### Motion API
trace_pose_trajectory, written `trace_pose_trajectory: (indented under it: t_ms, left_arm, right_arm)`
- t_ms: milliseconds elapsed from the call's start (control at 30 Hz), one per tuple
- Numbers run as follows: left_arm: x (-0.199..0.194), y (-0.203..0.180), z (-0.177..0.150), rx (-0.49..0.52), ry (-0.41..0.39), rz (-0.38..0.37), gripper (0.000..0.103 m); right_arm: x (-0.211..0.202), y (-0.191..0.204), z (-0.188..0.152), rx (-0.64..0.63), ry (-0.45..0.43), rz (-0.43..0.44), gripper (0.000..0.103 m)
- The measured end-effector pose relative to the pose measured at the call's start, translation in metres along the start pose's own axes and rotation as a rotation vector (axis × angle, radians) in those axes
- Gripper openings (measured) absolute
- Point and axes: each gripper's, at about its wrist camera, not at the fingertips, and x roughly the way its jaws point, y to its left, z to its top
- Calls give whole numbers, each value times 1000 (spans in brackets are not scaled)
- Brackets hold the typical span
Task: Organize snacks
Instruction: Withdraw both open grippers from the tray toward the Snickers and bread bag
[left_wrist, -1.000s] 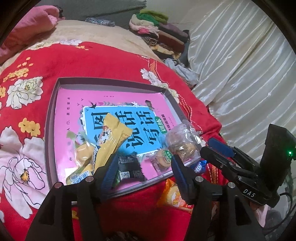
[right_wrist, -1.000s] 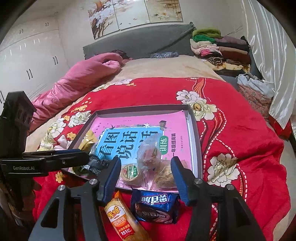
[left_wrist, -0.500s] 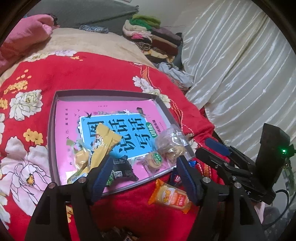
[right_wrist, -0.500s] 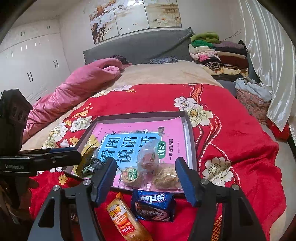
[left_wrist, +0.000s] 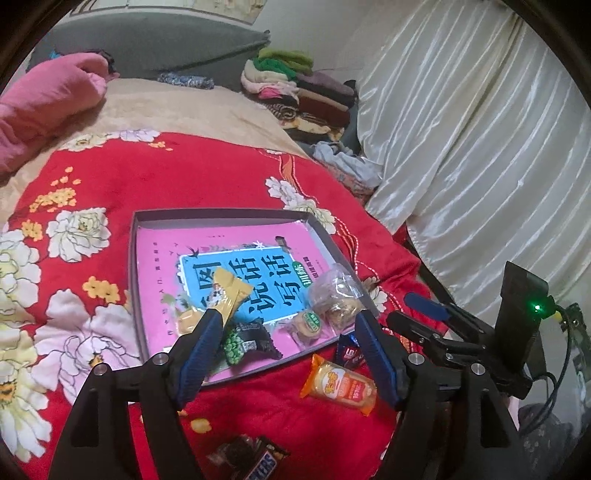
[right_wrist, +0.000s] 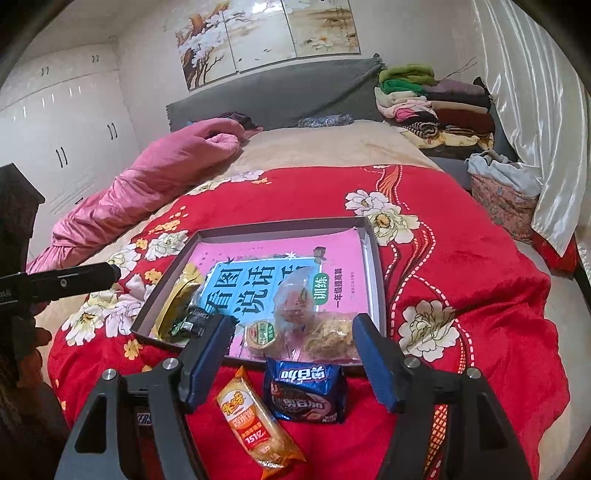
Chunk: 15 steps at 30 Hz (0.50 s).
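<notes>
A shallow grey box (left_wrist: 229, 215) with a pink book inside lies on the red floral blanket. In it are a yellow pack (left_wrist: 229, 291), a black-green candy (left_wrist: 245, 341), a round green-label cake (left_wrist: 308, 325) and a clear cookie bag (left_wrist: 336, 299). An orange pack (right_wrist: 255, 417) and a blue chocolate pack (right_wrist: 306, 391) lie on the blanket just before the box (right_wrist: 373, 258). A Snickers bar (left_wrist: 258, 467) lies nearer. My left gripper (left_wrist: 288, 317) hovers over the box's near edge, jaws opening, nothing between them. My right gripper (right_wrist: 292, 321) hangs above the two loose packs, jaws opening, also empty.
A pink quilt (right_wrist: 147, 184) lies along the bed's left side. Folded clothes (right_wrist: 436, 107) are stacked at the headboard's right. A white curtain (left_wrist: 480, 147) hangs along the right. The blanket drops off at the bed's right edge.
Both grippers' jaws have spread wider. The left gripper has risen and drawn back from the box, bringing the orange pack and the Snickers bar into its view. The snacks have not moved.
</notes>
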Motion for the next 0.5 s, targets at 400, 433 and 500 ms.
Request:
trace_pose_trajectory:
  t_ms: [400,433,500]
  left_arm:
    - [-15,16,-22,-34,30,72,76]
    - [-16,17,-24,-32,32,80,76]
    - [-16,20,-28,-32,42,99,76]
  right_arm:
    - [-5,9,-9,-21,18,19,69]
    - [-5,10,-11,-22,23,22,68]
    - [-6,12,-14,-29,30,25,69]
